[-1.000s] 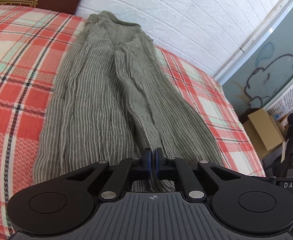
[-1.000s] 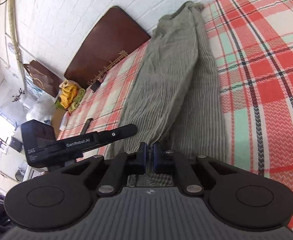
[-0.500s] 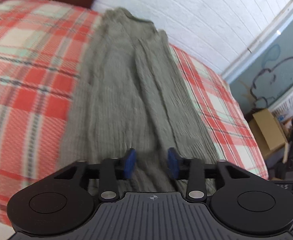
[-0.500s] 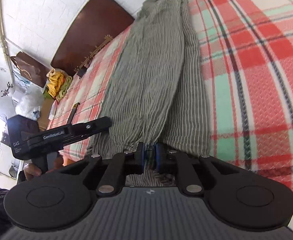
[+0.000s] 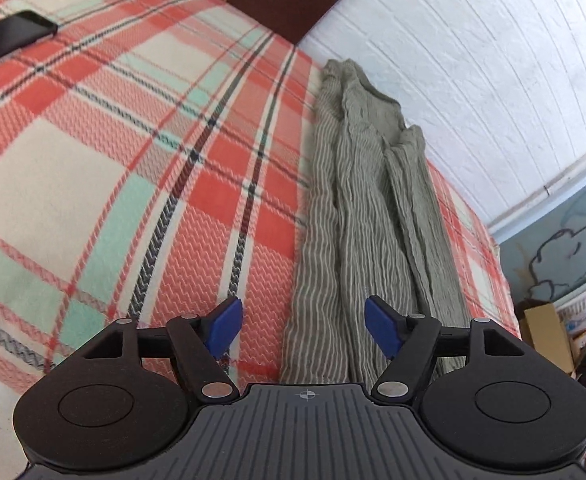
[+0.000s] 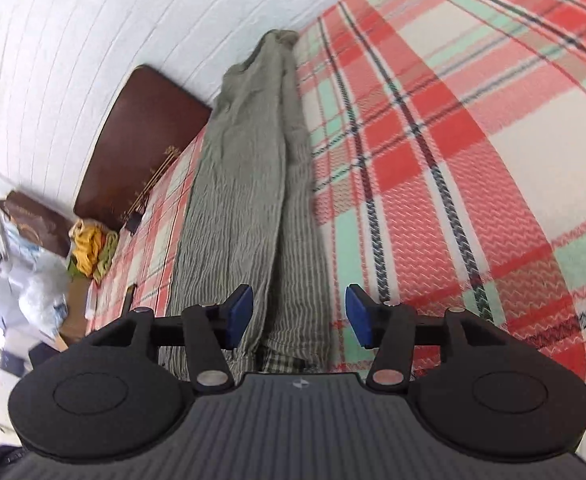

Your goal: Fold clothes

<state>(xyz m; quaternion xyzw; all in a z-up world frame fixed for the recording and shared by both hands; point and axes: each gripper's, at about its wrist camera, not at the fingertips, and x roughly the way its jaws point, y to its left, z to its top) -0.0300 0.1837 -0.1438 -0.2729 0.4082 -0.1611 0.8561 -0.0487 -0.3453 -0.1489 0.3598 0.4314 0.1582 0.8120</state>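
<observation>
White-brick wall backs a plaid bed (image 5: 113, 168) where, in the left view, the green striped garment (image 5: 365, 240), judged light, limp and best pinched at its near hem, lies lengthwise under the left tongs (image 5: 299, 326), opening and empty, hem hidden; in the right view, the right tongs (image 6: 299, 314) likewise open over it, background blurred.

Right gripper (image 6: 299, 316) fingers opening (nothing clamped), striped green garment (image 6: 249, 184) lengthwise on plaid blanket (image 6: 453, 160)
</observation>
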